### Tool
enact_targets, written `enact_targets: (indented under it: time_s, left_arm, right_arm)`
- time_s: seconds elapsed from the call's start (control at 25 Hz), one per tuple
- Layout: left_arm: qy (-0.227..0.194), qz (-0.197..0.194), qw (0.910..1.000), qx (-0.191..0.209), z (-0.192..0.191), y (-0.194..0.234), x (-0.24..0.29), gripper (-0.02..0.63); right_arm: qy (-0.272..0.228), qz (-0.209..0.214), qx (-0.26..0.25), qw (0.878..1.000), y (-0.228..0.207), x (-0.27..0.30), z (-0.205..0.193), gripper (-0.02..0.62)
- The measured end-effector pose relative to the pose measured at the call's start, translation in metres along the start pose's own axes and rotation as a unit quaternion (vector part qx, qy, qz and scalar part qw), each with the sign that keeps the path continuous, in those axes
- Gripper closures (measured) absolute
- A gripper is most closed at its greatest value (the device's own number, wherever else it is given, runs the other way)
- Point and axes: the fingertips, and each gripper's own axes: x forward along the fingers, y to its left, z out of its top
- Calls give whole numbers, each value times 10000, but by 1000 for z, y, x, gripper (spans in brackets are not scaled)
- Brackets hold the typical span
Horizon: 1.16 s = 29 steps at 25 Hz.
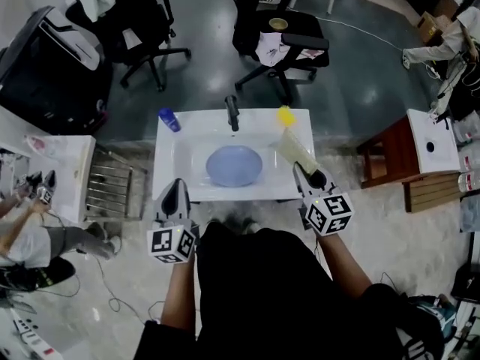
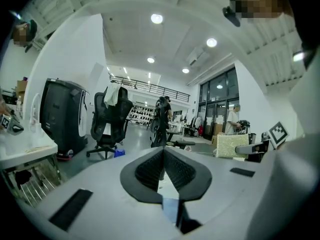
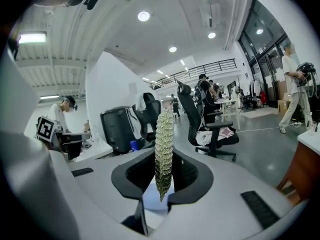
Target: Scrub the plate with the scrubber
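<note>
A round blue plate (image 1: 234, 165) lies flat in the basin of the white sink (image 1: 174, 142). My right gripper (image 1: 301, 171) hovers over the sink's front right corner, shut on a pale flat scrubber (image 1: 295, 148) that sticks out over the rim. In the right gripper view the scrubber (image 3: 164, 146) stands edge-on between the pads, with the plate (image 3: 156, 200) showing below the jaws. My left gripper (image 1: 178, 184) hangs at the sink's front left edge. Its jaws (image 2: 163, 151) are shut with nothing between them. The scrubber (image 2: 231, 145) shows off to its right.
A dark faucet (image 1: 232, 112) rises at the sink's back middle, with a blue bottle (image 1: 169, 119) at the back left and a yellow object (image 1: 285, 115) at the back right. A wire rack (image 1: 111, 182) stands left, a brown stool (image 1: 393, 156) right, office chairs (image 1: 289, 40) behind.
</note>
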Motion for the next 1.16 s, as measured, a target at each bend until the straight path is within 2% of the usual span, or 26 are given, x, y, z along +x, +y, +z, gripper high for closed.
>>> enact_targets:
  time_s: [0.2, 0.56, 1.16]
  left_arm:
    - [53, 22, 10000, -9, -6, -3, 0, 603]
    - [114, 93, 9999, -29, -8, -6, 4, 603]
    - [425, 171, 9989, 31, -20, -5, 13, 603]
  right_arm:
    - [-62, -85, -105, 9999, -5, -6, 3, 535]
    - [-211, -294, -624, 9974, -29, -18, 23, 535]
    - [-157, -293, -349, 9988, -42, -20, 16, 535]
